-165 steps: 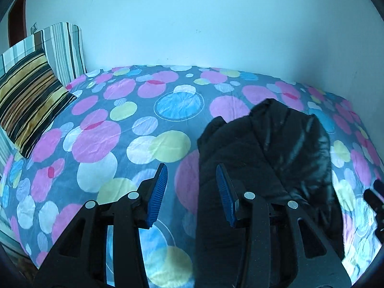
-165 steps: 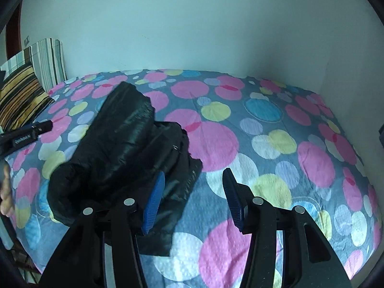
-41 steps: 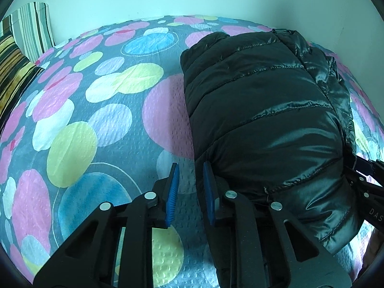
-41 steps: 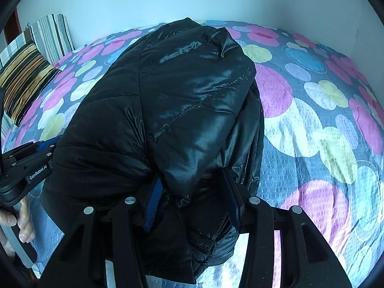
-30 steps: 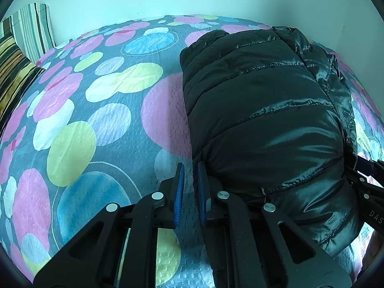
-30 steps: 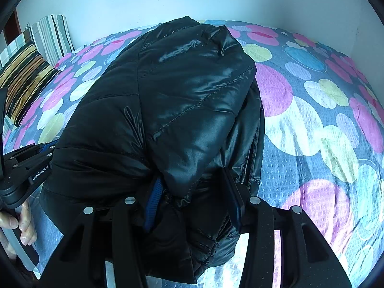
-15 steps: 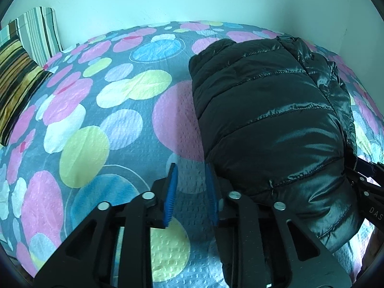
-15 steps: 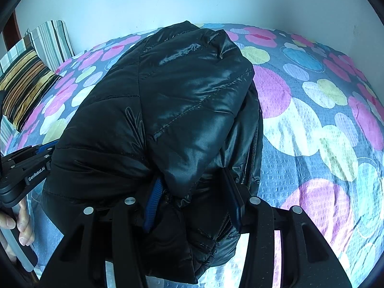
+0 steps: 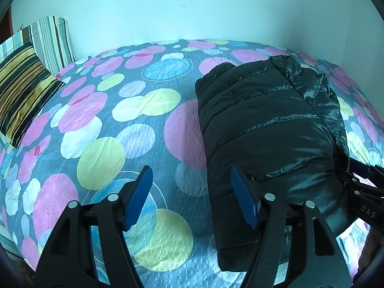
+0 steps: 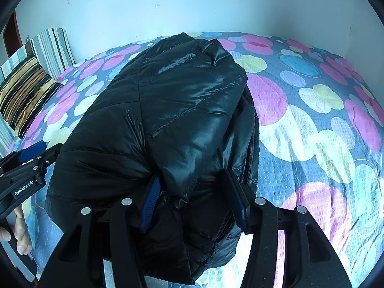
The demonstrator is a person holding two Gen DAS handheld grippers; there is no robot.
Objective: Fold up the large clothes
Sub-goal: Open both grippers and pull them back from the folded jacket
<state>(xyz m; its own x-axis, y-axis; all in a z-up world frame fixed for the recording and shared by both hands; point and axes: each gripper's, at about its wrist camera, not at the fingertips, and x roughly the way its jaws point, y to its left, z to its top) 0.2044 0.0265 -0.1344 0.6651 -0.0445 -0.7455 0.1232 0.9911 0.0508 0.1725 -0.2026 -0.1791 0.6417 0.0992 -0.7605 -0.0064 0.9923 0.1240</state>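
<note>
My left gripper (image 9: pixel 192 198) has just been opening and hangs spread over the bedspread (image 9: pixel 100 129), nothing between its fingers. The folded black jacket (image 10: pixel 172 124) lies on the bed, its near edge bunched between my right gripper (image 10: pixel 195 202), whose jaws have just been widening; I cannot tell if they pinch.

The black puffy jacket (image 9: pixel 268 129) is shiny and soft, with sewn lines running across it. It is folded up into a thick, fat bundle. It lies on the bed cover (image 9: pixel 134 129), the one with big pink, yellow and blue dots. The bundle sits on the side of the bed cover away from the striped pillow (image 9: pixel 21 96), well apart from it. A zipper runs down its one edge.
</note>
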